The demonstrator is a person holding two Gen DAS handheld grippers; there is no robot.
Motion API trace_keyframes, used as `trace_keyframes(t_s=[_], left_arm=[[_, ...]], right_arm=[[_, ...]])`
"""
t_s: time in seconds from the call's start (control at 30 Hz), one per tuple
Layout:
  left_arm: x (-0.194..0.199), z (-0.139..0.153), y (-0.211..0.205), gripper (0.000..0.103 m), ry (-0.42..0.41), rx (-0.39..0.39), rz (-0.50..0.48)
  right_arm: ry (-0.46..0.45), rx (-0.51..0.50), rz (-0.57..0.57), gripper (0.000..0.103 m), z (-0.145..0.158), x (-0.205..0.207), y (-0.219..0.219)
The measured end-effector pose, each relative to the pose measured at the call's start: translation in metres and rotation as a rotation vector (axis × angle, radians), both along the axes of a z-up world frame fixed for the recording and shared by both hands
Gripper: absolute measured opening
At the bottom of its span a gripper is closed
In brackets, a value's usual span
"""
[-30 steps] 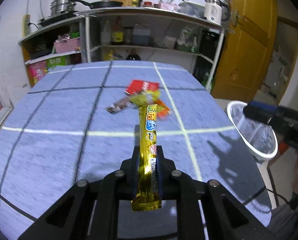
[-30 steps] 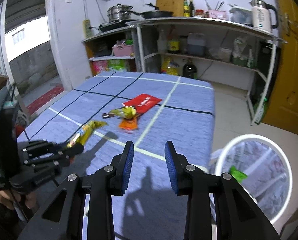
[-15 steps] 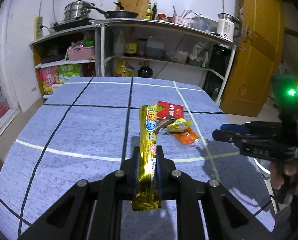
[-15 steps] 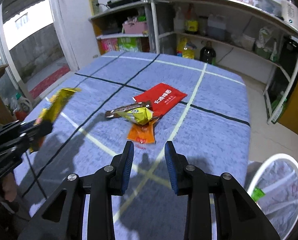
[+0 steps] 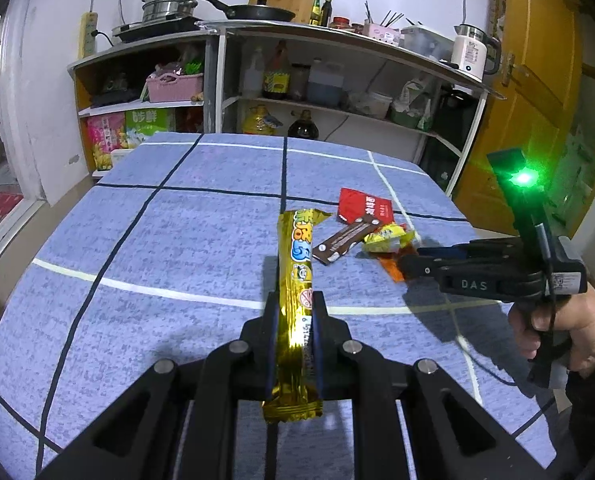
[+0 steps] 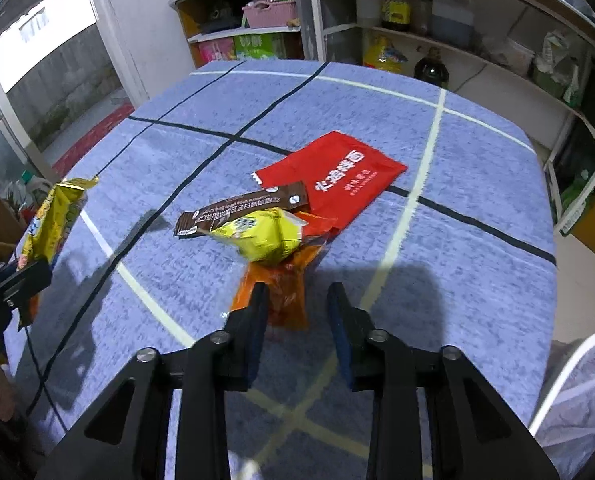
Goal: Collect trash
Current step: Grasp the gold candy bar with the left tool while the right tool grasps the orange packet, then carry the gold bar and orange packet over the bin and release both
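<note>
My left gripper [image 5: 295,308] is shut on a long gold snack wrapper [image 5: 297,280] and holds it above the blue table; the wrapper also shows in the right wrist view [image 6: 53,220]. My right gripper [image 6: 297,300] is open and empty, just above the near end of an orange wrapper [image 6: 281,288]. A yellow wrapper [image 6: 265,236], a brown stick wrapper [image 6: 241,208] and a red packet [image 6: 337,176] lie in a pile just beyond it. In the left wrist view the right gripper [image 5: 411,262] reaches in from the right to that pile [image 5: 381,236].
The table has a blue cloth [image 5: 177,240] with dark and pale lines. A white bin with a plastic liner [image 6: 577,396] stands off the table's right edge. Kitchen shelves [image 5: 297,92] stand behind the table. A yellow door [image 5: 537,100] is at the right.
My right gripper has moved down and forward to the wrapper pile, now over the orange wrapper. My left gripper has drawn back and left, still holding the gold wrapper.
</note>
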State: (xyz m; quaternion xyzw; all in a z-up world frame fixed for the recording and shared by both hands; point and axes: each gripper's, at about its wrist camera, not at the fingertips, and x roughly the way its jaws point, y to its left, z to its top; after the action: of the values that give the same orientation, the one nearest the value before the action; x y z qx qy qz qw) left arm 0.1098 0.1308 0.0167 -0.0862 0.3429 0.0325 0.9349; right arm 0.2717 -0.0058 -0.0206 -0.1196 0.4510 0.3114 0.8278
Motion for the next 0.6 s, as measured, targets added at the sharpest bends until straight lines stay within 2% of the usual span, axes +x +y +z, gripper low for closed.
trace_keyframes(t_s=[0.03,0.13,0.37,0.6], left_arm=[[0.0,-0.001,0.0,0.015,0.003,-0.001,0.003],[0.0,-0.002,0.003,0.015,0.009,0.0,0.012],[0.003,0.001,0.0,0.015,-0.001,-0.012,0.003],[0.016,0.006,-0.032,0.015,-0.005,-0.021,-0.056]], right_arm=[[0.009,0.012,0.003,0.013,0.0,0.0,0.001],[-0.006,0.004,-0.002,0.008,0.001,-0.002,0.002],[-0.047,0.022,-0.035,0.004,0.016,-0.02,-0.023],[-0.095,0.059,-0.101,0.004,0.038,-0.047,-0.072]])
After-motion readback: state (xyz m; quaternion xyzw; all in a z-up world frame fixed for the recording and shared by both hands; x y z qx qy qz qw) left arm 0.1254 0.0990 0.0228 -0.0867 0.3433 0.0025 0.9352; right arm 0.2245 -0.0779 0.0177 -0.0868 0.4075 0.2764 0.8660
